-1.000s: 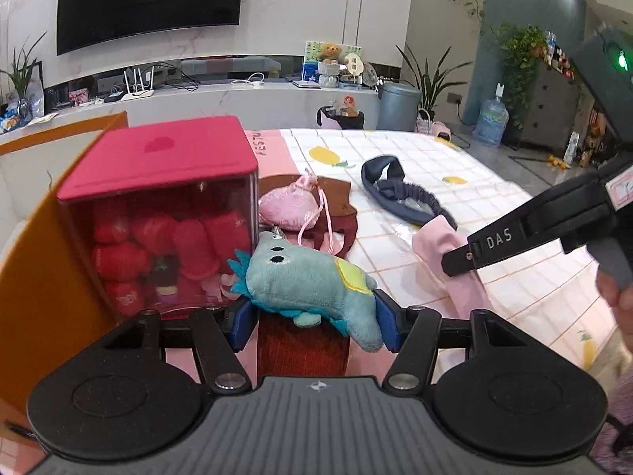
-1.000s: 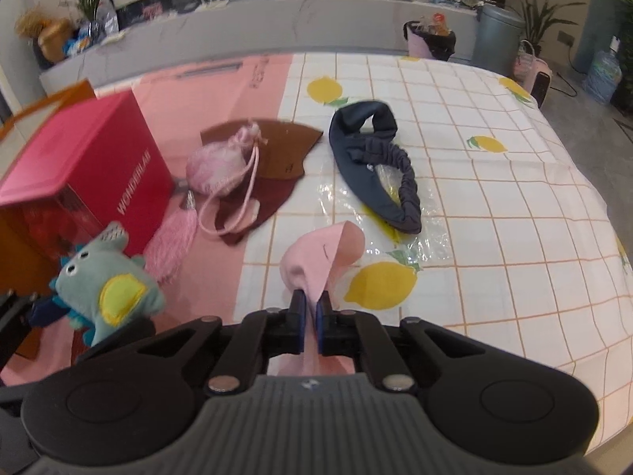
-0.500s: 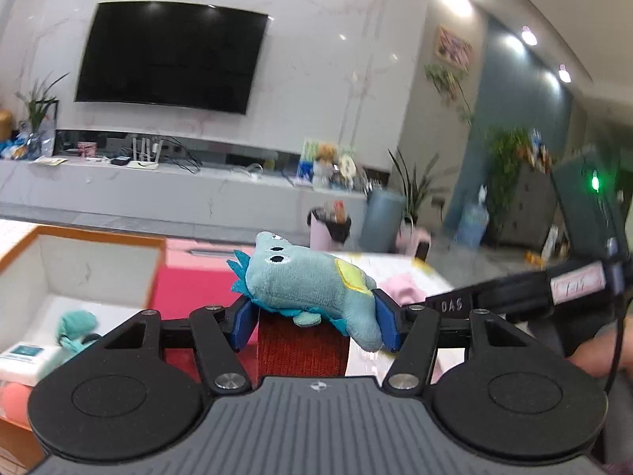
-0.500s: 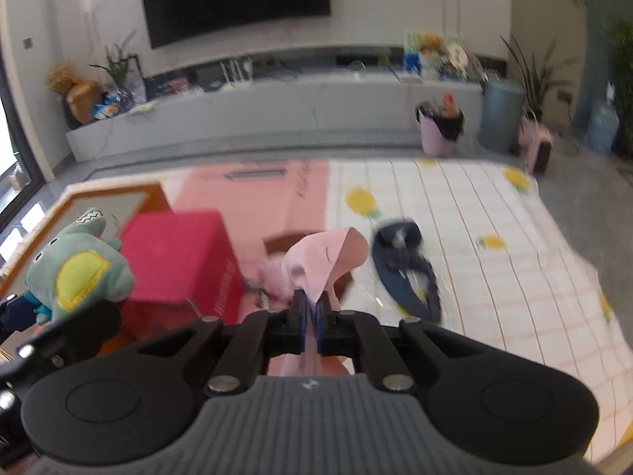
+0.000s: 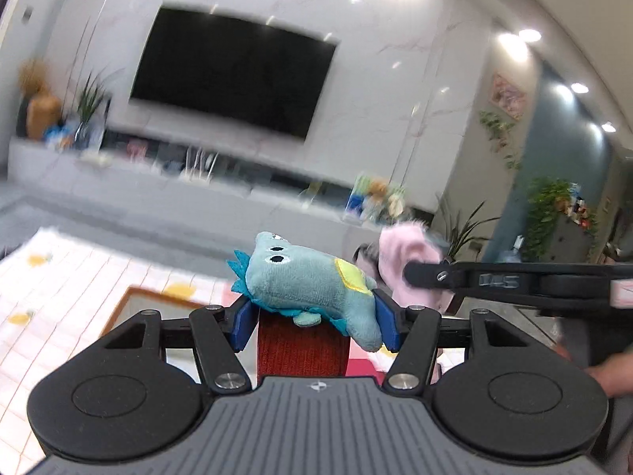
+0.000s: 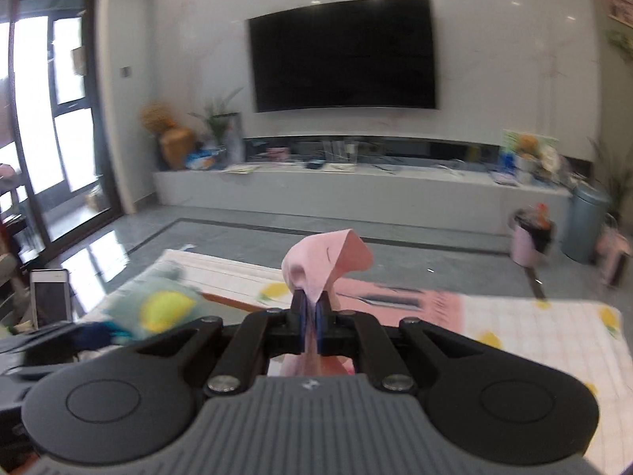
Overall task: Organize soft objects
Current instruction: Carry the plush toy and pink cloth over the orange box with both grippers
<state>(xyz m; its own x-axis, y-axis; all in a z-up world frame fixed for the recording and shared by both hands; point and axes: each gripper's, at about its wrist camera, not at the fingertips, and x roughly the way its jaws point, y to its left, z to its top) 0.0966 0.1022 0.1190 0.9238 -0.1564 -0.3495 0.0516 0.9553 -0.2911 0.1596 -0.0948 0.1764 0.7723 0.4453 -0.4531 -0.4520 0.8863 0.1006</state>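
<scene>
While the left gripper [image 5: 314, 322] is carrying the teal plush toy [image 5: 306, 281] clamped crosswise between its blue fingers [image 5: 242, 324], the right gripper [image 6: 310, 326] is keeping its fingers [image 6: 299, 322] pressed together on a thin pink cloth [image 6: 326, 259], whose free end is curling up just above the tips. In the left wrist view that cloth is hanging just to the right of the toy, at the end of the other tool's black arm.

A second ago both pairs of fingers were low over the surface, with the red box, the pink pouch and the dark headband lying just ahead of them. Now both cameras are looking across the room at the television [image 6: 344, 55], and the patterned cloth on the surface [image 6: 554, 328] is showing only below and beyond the tips. Both soft things are therefore off the surface and riding in the air. An orange-rimmed box edge [image 5: 158, 297] is appearing below and left of the left fingers. Judging by this, the pickup is done and the carry toward a container is probably under way; release is not yet made.
</scene>
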